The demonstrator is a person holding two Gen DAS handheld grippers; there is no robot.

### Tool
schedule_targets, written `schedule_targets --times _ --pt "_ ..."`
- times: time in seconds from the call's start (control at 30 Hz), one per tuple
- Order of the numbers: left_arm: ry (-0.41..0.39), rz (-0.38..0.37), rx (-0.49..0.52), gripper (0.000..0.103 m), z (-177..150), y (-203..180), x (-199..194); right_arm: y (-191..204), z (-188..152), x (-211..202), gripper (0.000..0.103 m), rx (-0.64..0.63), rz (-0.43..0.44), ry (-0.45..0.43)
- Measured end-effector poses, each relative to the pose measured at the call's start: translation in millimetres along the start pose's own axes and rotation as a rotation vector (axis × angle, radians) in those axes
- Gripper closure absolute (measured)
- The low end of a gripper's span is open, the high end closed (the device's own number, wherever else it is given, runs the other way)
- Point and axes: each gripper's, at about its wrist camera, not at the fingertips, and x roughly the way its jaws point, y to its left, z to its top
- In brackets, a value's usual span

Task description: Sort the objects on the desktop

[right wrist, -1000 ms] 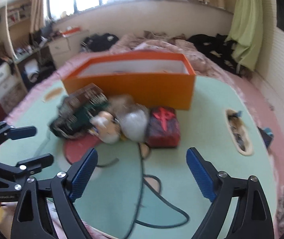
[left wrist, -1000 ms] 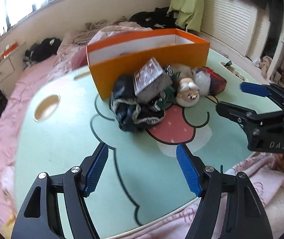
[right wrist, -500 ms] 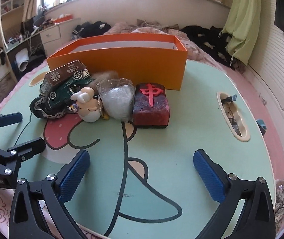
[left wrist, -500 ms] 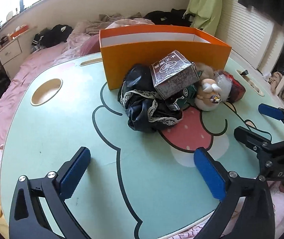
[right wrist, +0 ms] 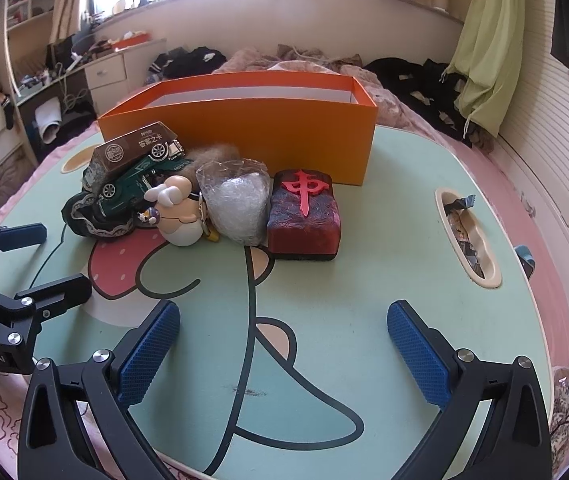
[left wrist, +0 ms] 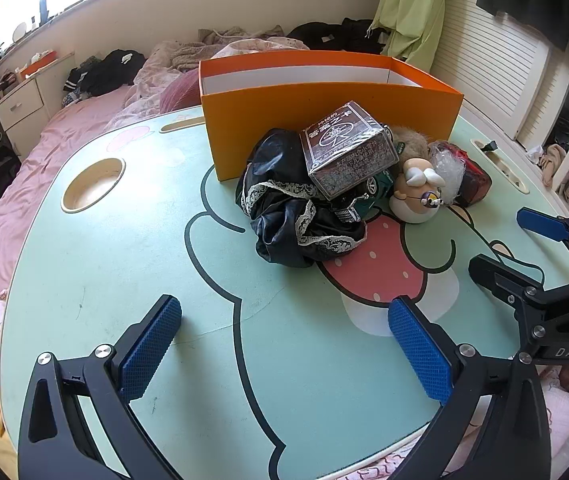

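Both grippers hang over the near edge of the green cartoon-printed table [right wrist: 404, 208], angled down at it, and neither holds anything: the left gripper [left wrist: 284, 344] has its jaws spread as wide as they go with only bare tabletop between the blue pads, and the right gripper [right wrist: 284, 344] stands the same way. The things to sort sit in one tight heap against the front wall of the orange box [right wrist: 268, 128], well apart from both grippers; no item looks to be in the box yet, though its floor is hidden. The brown card box [left wrist: 348, 148] lies tilted on top of the black lace-trimmed cloth [left wrist: 292, 216] and the green toy car [right wrist: 136, 184], so pulling the cloth or the car first would likely tip it off. The round cartoon figure [right wrist: 178, 216] leans against the crinkled clear plastic bag [right wrist: 238, 204], and its smooth curved body could squirt out of flat pads or roll toward the table edge if nudged. The red mahjong-tile block [right wrist: 304, 216] touches the bag and sits just beside the orange wall, so a wide approach may shove the neighbours or catch the box. The two grippers are near each other and could clash if both go for the heap together
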Motion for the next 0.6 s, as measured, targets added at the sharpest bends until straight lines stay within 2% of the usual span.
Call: schedule_targets --times 0.6 --pt "0.000 0.000 0.000 0.000 -0.2 0.6 0.1 0.8 -0.7 -0.2 0.000 0.000 0.000 -0.001"
